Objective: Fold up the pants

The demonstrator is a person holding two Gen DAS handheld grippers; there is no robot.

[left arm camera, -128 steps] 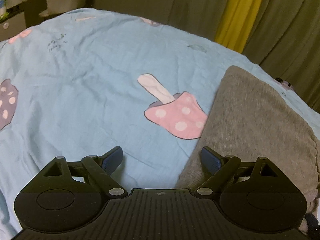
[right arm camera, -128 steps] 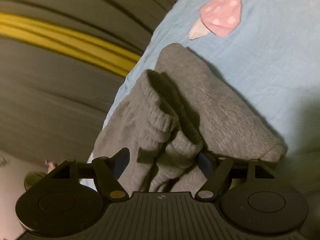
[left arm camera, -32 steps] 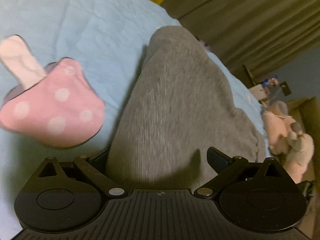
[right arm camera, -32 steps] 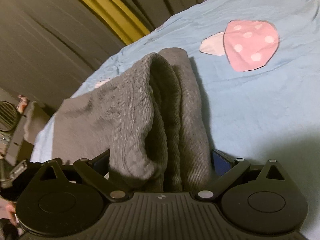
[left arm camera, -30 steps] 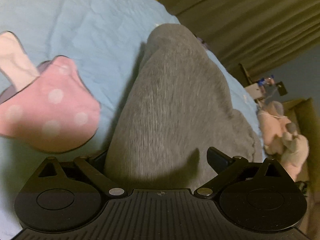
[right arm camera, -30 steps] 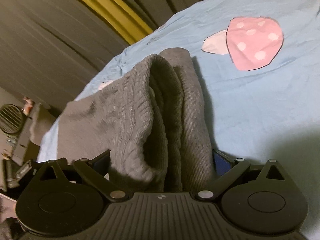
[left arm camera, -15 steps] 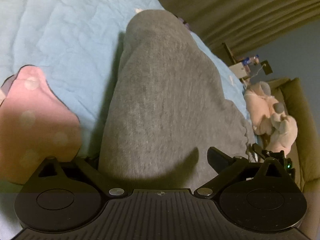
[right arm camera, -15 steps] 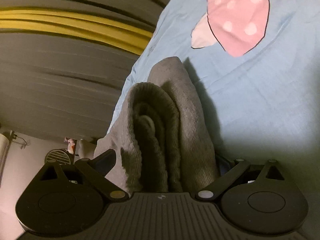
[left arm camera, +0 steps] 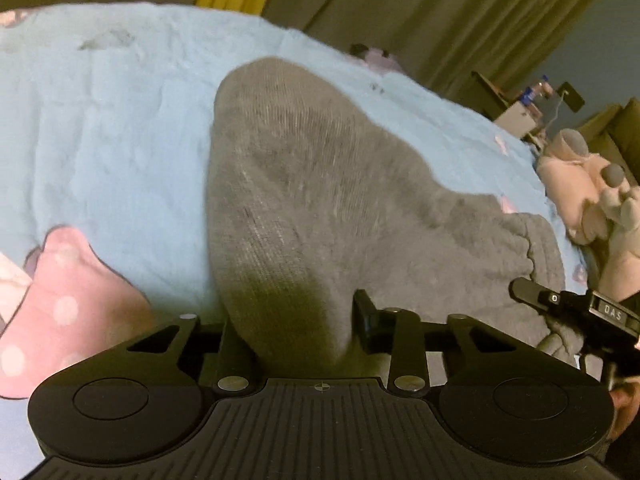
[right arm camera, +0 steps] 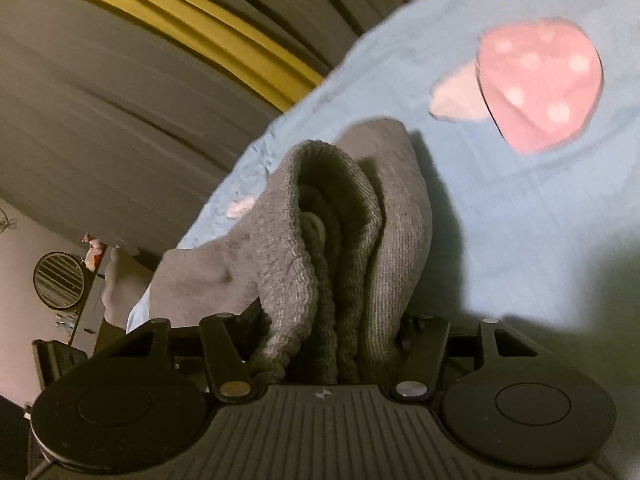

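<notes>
Grey knit pants [left arm camera: 320, 184] lie folded on a light blue bedsheet [left arm camera: 104, 128]. My left gripper [left arm camera: 294, 320] is shut on the near edge of the folded cloth, which bulges up between its jaws. My right gripper [right arm camera: 332, 332] is shut on the ribbed waistband end of the pants [right arm camera: 340, 240], a thick bundle of several layers that stands up from the sheet [right arm camera: 520, 208]. The right gripper also shows at the right edge of the left wrist view [left arm camera: 576, 312]. The fingertips of both grippers are hidden in cloth.
Pink mushroom prints [left arm camera: 68, 296] [right arm camera: 540, 80] mark the sheet. A plush toy [left arm camera: 592, 184] lies past the bed's right edge. Olive and yellow curtains [left arm camera: 360, 0] hang behind the bed. A round fan [right arm camera: 60, 280] and a shelf stand beyond the bed's end.
Both grippers have closed from open onto the pants. The held end has lifted off the sheet, and both views have swung round.
</notes>
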